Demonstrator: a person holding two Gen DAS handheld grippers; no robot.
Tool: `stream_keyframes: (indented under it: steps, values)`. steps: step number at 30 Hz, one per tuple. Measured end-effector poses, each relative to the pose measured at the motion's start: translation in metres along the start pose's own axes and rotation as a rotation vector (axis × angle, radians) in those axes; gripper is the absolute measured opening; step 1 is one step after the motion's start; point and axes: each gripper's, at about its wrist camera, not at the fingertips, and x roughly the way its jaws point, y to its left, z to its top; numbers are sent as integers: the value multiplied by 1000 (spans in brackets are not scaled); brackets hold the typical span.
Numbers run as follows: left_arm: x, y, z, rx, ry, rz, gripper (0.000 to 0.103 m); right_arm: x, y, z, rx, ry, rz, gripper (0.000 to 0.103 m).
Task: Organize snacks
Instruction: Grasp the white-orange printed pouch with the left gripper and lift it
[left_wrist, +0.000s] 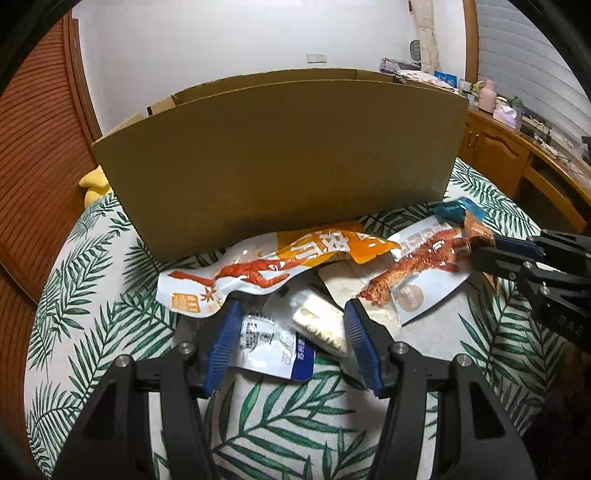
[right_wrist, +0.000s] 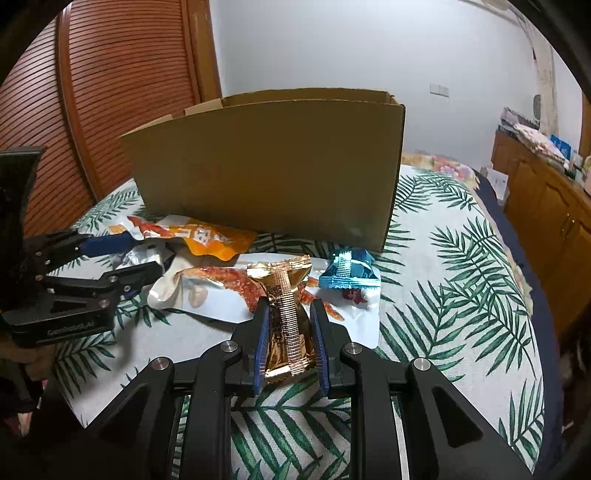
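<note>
One gold snack packet (right_wrist: 287, 325) lengthwise along right gripper (right_wrist: 289, 314), fingers clamped on it, left gripper (left_wrist: 291, 314) fingers apart.

A: Left gripper (left_wrist: 291, 314) state?
B: Pitched downward, blue fingers (left_wrist: 225, 343) spread apart, gripping nothing.
A: Right gripper (right_wrist: 290, 312)?
B: Pitched downward, fingers (right_wrist: 263, 343) clamped on a gold packet (right_wrist: 286, 321)

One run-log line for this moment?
right gripper: shut on gold foil snack packet | left gripper: open over white-blue packet | brown cardboard box: behind
</note>
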Motion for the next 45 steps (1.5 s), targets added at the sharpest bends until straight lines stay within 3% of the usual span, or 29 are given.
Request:
stream_keyframes:
  steps: [8, 16, 27, 32, 45]
  values:
    - [-9, -4, -9, 31, 44, -47, 58, 0, -3, -1, 23, 0, 3, 20]
    - [-13, -10, 7, -6, 1, -121, 55, 1, -3, -1, 22, 0, -8, 20]
    - [-1, -20, 2, 48, 45, -122, 53, 1, -2, -2, 28, -1, 2, 20]
    - [-9, -20, -3, 62, 47, -123, 39, 1, -3, -2, 37, -5, 10, 20]
    - [-15, -10, -5, 26, 40, -145, 42, 0, -4, -1, 40, -6, 13, 20]
